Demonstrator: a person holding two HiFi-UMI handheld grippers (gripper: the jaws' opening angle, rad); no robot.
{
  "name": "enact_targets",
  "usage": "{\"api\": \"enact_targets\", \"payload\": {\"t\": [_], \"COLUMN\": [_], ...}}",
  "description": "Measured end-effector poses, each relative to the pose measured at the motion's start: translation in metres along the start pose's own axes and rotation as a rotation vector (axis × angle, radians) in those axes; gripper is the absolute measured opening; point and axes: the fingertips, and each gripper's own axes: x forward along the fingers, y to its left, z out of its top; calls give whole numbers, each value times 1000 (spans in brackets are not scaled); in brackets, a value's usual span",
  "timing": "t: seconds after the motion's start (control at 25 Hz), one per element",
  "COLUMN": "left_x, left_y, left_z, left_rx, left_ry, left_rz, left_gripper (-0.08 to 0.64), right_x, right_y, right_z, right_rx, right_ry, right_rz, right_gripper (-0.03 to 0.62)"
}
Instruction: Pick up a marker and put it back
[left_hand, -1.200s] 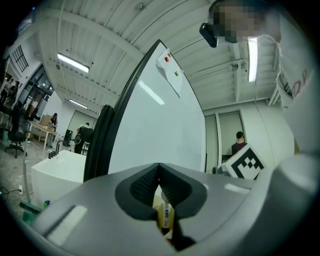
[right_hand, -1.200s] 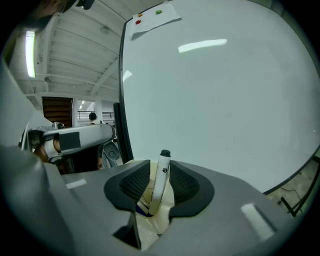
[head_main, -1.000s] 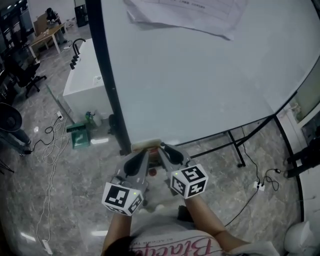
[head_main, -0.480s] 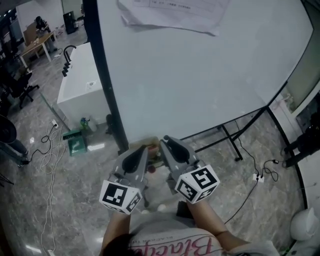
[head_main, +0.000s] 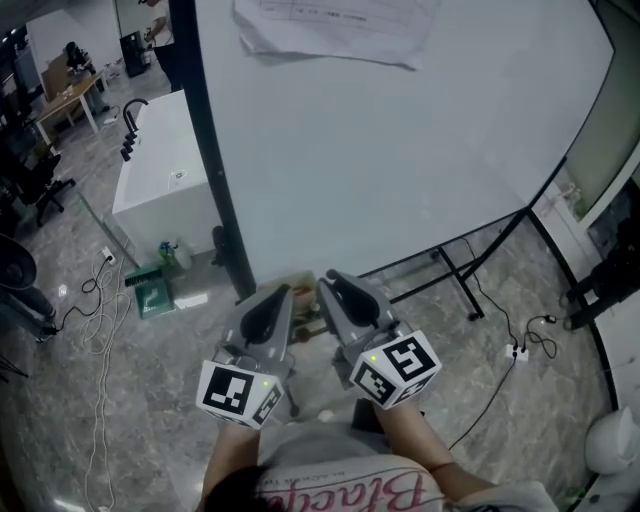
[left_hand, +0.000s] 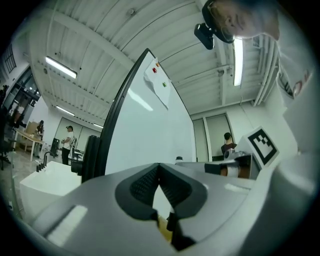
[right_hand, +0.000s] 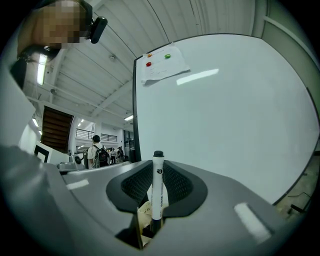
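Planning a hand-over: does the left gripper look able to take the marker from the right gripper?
Probably not yet: the left gripper sits beside the right gripper, but its jaws are together; the marker sticks up free.

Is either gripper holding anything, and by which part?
The right gripper holds a white marker by its barrel, black cap poking past the jaws. The left gripper is shut and empty.

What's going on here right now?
A person stands in front of a whiteboard with a gripper in each hand. The right gripper has its jaws closed on a white marker, which stands upright between them with its dark end up. The left gripper sits close beside it, jaws together with nothing in them. Both are low, near the board's bottom edge.
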Motion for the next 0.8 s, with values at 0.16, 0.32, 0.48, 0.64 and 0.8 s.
{"api": "enact_targets", "payload": {"t": [0.16, 0.32, 0.48, 0.64, 0.8], "left_x": [-1, -1, 1, 5, 10], "left_y": [0, 2, 8, 11, 11], "left_z": [-2, -5, -9, -12, -15], "left_rx": [-6, -4, -11, -27, -33], "left_ry": [0, 3, 17, 23, 25], "left_rz": [-7, -6, 11, 14, 5], "left_gripper": [0, -1, -2, 0, -1], "right_x": [8, 20, 28, 31, 33], "right_y": [-9, -20, -23, -31, -41], "right_z": [-14, -43, -69, -91, -97], "right_rx": [8, 49, 59, 95, 105], "right_ry": [6, 81, 163, 246, 267], "right_rz": [-20, -50, -56, -72, -91], "right_gripper": [66, 66, 67, 66, 70]}}
